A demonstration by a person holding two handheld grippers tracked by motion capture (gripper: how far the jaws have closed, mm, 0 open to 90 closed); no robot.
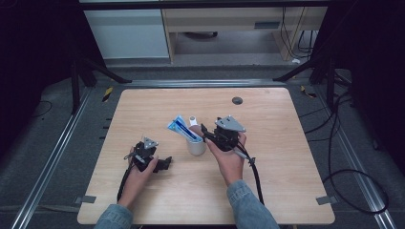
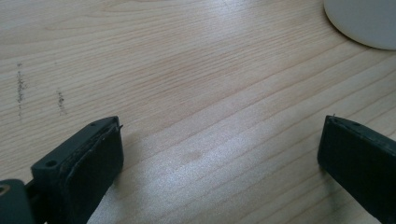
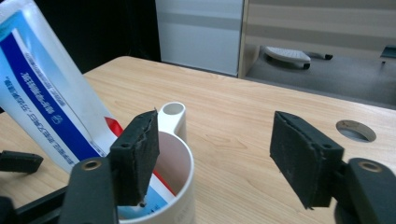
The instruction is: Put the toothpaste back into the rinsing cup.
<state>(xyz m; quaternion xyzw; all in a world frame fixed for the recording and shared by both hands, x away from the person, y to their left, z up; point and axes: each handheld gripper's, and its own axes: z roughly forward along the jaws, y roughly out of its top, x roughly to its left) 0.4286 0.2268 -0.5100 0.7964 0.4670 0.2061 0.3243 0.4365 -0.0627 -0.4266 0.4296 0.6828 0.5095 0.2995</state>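
White and blue, the tube (image 1: 180, 128) stands slanted in the cup (image 1: 196, 145) near the middle of the bench (image 1: 267, 109), its lower end down inside and its broad flat end leaning out over the rim toward the left; the lean seems to come simply from the tube being taller than the cup and resting against the wall. A short white cylinder (image 1: 193, 119), which I take to be the cup's handle or a cap, rises at the far rim. Right beside the cup on its right, the right hand-held gripper (image 1: 206, 135) hangs at rim height with its jaws spread wide and nothing between them; in the right gripper view one pad (image 3: 137, 154) is over the cup's mouth and the other well off to the side, so it looks placed either to take hold of the rim or just freed from the tube. Further out, the left hand-held gripper (image 1: 165, 163) rests low on the bench to the cup's left, jaws also wide apart and empty over bare wood, likely parked out of the way.
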